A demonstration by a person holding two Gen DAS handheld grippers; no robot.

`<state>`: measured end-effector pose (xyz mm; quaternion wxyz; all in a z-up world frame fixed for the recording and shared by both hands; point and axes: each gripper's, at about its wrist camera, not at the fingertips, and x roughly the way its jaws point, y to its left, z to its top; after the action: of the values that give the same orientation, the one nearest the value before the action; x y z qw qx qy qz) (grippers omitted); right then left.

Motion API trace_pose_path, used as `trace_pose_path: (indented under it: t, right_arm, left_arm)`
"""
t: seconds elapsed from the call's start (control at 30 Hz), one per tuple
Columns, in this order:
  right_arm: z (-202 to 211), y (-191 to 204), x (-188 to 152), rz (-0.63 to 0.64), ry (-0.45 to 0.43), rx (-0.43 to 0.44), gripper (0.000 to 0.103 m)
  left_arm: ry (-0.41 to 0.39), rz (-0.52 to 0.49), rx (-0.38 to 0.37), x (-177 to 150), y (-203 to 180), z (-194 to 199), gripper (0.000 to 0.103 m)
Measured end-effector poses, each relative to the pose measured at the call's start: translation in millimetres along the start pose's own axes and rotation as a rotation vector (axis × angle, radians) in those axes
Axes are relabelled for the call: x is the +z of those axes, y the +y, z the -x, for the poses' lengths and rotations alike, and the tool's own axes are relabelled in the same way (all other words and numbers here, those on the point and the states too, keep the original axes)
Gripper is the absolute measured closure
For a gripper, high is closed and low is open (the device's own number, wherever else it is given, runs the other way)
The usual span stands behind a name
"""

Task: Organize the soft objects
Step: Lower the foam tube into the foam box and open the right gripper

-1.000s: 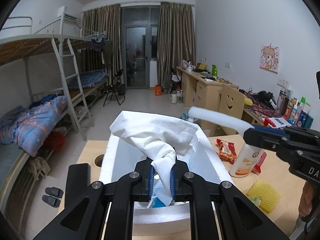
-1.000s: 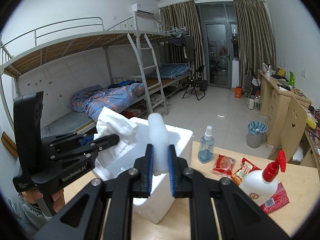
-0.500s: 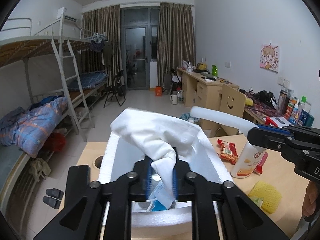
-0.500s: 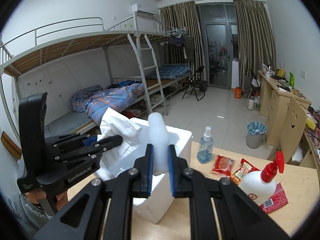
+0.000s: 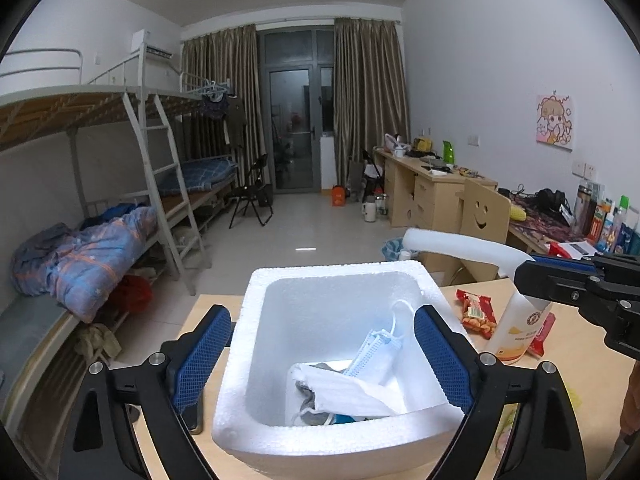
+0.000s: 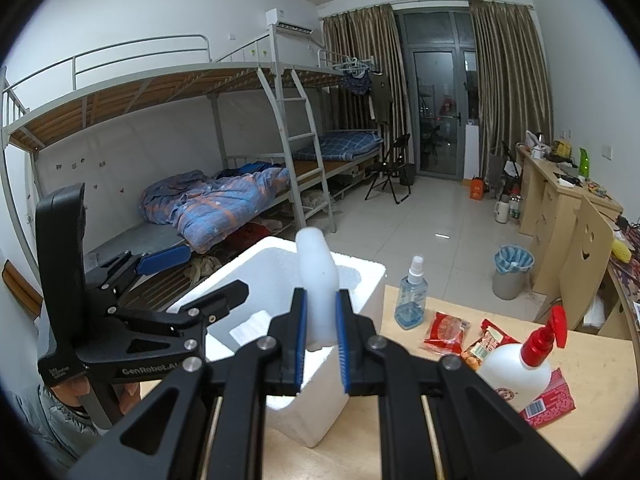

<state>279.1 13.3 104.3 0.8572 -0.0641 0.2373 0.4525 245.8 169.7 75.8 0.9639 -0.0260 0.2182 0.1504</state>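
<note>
1. Your left gripper (image 5: 320,344) stands spread wide over the foam box (image 5: 256,364); its jaws have just been opening and nothing sits between the pads. The white cloth (image 5: 344,394) lies on the box floor beside a face mask (image 5: 376,354), so treat that drop as done
2. Lift the left gripper straight up before swinging it aside, so the blue pads (image 5: 200,354) do not catch the box rim
3. Your right gripper (image 6: 322,338) pinches a white foam strip (image 6: 316,280), which stands up between its pads, just over the near side of the box. That is the next soft thing to place
4. Bring the strip over the middle of the opening, tilt it so its free end points down into the box, then let go. It is long and springy and may bridge the rim or tip out if it is released level
5. Keep clear of the bottle (image 6: 516,364) and snack packets (image 6: 446,330) on the worktop (image 6: 592,440); judged by the task, they are not soft and stay out
</note>
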Motion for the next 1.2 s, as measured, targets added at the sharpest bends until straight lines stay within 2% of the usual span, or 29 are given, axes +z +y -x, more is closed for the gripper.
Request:
trace_pose_path:
  t: [0.4, 0.9, 1.2]
  right_arm:
    - [-8.7, 6.1, -1.0, 0.008, 0.016, 0.028, 0.086]
    - [-36.2, 35.9, -4.5, 0.028, 0.068, 0.105, 0.086]
    - [-42.4, 44.1, -5.1, 0.031, 0.078, 0.113, 0.086]
  left_arm:
    - [-0.013, 0.011, 0.024, -1.1, 1.6, 10.2, 0.01]
    - [-0.043, 0.042, 0.118, -7.8, 38.0, 40.9, 0.007]
    - [-0.06, 0.069, 0.165, -10.5, 56.9, 53.0, 0.005]
